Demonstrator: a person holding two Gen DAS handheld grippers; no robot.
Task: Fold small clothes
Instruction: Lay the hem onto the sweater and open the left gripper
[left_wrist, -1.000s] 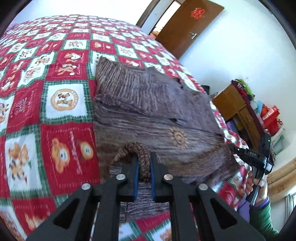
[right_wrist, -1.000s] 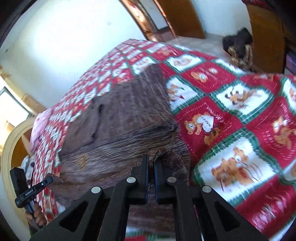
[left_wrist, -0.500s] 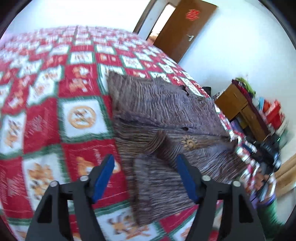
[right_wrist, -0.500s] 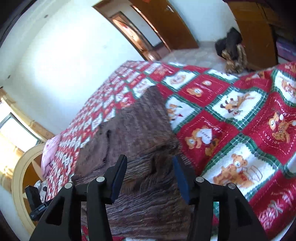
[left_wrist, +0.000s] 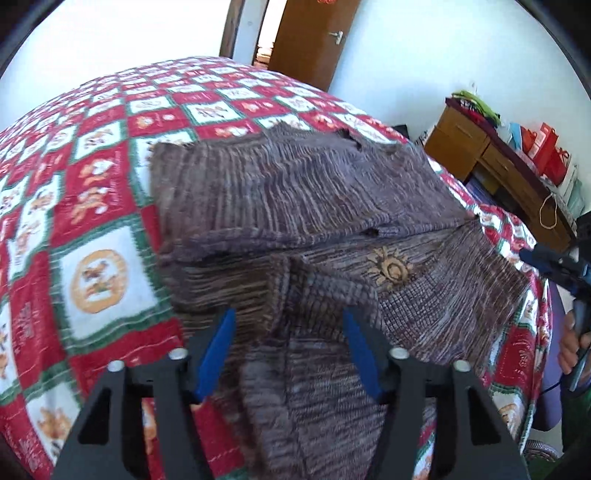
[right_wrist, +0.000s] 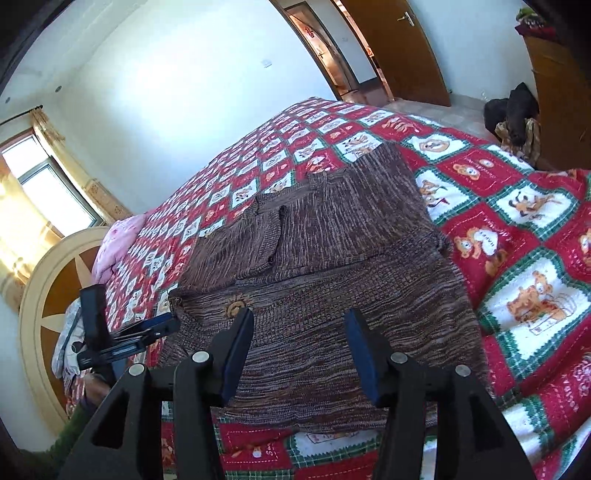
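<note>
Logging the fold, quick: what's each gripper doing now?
Left gripper: open, empty, over the brown knitted sweater.
Right gripper: open, empty.

**One word we can almost read, the rest is blur**

We take the brown sweater (right_wrist: 332, 240) as our landmark. Just right of it in the right wrist view, a bear on the quilt (right_wrist: 554, 266) holds a white heart (right_wrist: 487, 239) whose tilted letters seem to read "HAPPY". Below the sweater's near hem, a red quilt square (right_wrist: 258, 448) carries pale script we cannot make out. On the sweater itself sits a tan sun emblem (left_wrist: 391, 267) with no letters we can see. Far behind the sweater, a red paper ornament (right_wrist: 311, 32) hangs in the doorway, its character illegible. To the sweater's right in the left wrist view, red gift bags (left_wrist: 543, 147) show only unreadable marks.
</note>
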